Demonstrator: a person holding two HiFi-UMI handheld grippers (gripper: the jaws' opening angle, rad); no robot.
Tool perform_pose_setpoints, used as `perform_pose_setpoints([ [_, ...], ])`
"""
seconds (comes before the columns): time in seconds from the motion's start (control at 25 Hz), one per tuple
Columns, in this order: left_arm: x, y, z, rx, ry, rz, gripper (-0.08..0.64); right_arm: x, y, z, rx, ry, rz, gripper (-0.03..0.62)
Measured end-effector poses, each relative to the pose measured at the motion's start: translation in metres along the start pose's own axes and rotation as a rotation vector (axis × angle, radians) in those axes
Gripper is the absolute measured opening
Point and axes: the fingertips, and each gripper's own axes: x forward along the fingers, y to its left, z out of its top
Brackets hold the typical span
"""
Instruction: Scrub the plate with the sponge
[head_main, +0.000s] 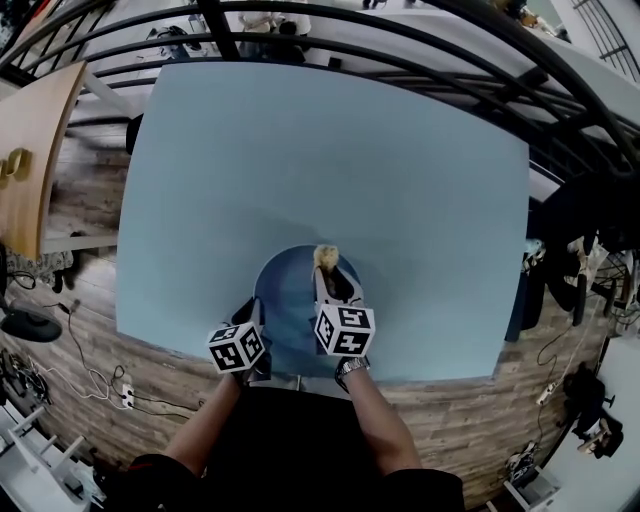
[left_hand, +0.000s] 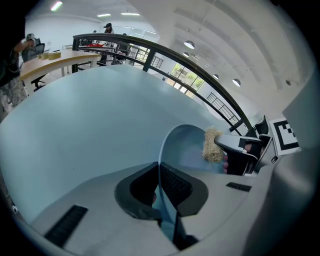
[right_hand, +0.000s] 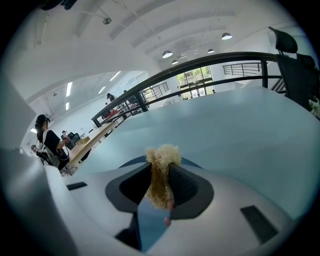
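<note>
Pinching the thin rim of the smooth, round blue plate (left_hand: 187, 145), your left gripper (left_hand: 160, 187) is closing its ribbed dark pads on both faces of it. You are holding the plate (head_main: 290, 290) over the near edge of the matte pale-blue table (head_main: 330, 160). Whether its far rim is touching the table is hard to tell.

Your right gripper (right_hand: 160, 185) is squeezing a coarse, straw-coloured, fibrous sponge (right_hand: 161, 165). The tuft is sticking out past the jaws and pressing on the plate's far side (head_main: 325, 257).

The marker cubes are covering part of the plate's near half.

A black curved railing (head_main: 420, 80) is ringing the table. A wooden desk (head_main: 35, 150) is standing at the left, and cables (head_main: 85, 375) are trailing across the plank floor (head_main: 100, 330).
</note>
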Motion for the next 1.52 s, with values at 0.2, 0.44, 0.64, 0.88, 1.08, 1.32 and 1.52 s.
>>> perform_pose_setpoints([
  [0.2,-0.001,-0.001,0.0,0.004,0.0,-0.006,0.006,-0.009,-0.009,-0.001,0.005,-0.009,-0.027,0.103],
  [0.44,-0.002,0.002,0.0,-0.002,0.002,-0.011,0.006,-0.012,-0.012,-0.005,0.001,-0.008,-0.055,0.103],
  [0.64,-0.003,0.002,0.002,-0.011,0.002,-0.01,0.006,-0.019,-0.014,-0.005,0.023,-0.011,-0.077,0.103],
  [0.88,-0.001,0.001,0.002,-0.009,0.0,-0.026,0.006,-0.025,-0.009,-0.009,0.054,-0.02,-0.062,0.103],
  [1.08,0.0,0.0,0.001,-0.016,0.005,-0.026,0.006,-0.026,0.002,-0.015,0.055,-0.011,-0.037,0.103],
  [1.32,0.001,0.0,0.002,-0.027,-0.007,-0.03,0.006,-0.021,0.036,-0.027,0.024,0.025,0.04,0.103],
  [1.52,0.001,-0.001,0.002,-0.023,-0.018,-0.026,0.006,-0.013,0.066,-0.038,-0.017,0.061,0.112,0.103],
])
